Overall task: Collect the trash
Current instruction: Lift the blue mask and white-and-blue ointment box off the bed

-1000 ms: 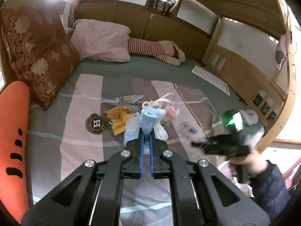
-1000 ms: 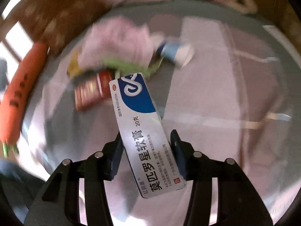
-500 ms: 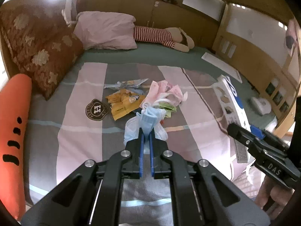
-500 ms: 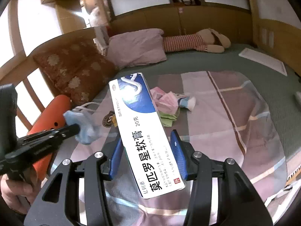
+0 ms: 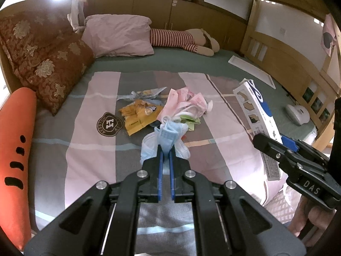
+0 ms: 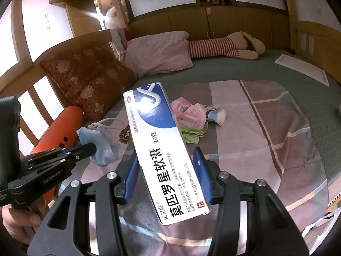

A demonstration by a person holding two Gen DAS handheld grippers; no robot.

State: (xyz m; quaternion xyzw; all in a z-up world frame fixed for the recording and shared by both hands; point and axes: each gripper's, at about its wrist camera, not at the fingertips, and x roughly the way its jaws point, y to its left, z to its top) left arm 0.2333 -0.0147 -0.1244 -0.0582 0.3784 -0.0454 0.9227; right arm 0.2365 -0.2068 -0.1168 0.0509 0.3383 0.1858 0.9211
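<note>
Both grippers are loaded: left gripper (image 5: 165, 149) pinches a blue face mask (image 5: 168, 133), right gripper (image 6: 167, 170) clamps an ointment box (image 6: 162, 149), its long axis pointing toward the wrapper pile (image 5: 170, 111) beyond both.

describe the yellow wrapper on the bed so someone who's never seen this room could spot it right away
Start at the striped blanket spread over the bed, then find the small heap of litter near its middle. The yellow wrapper is on the heap's left side, just right of the round dark badge; it is the only yellow piece, beside pink papers.
</note>
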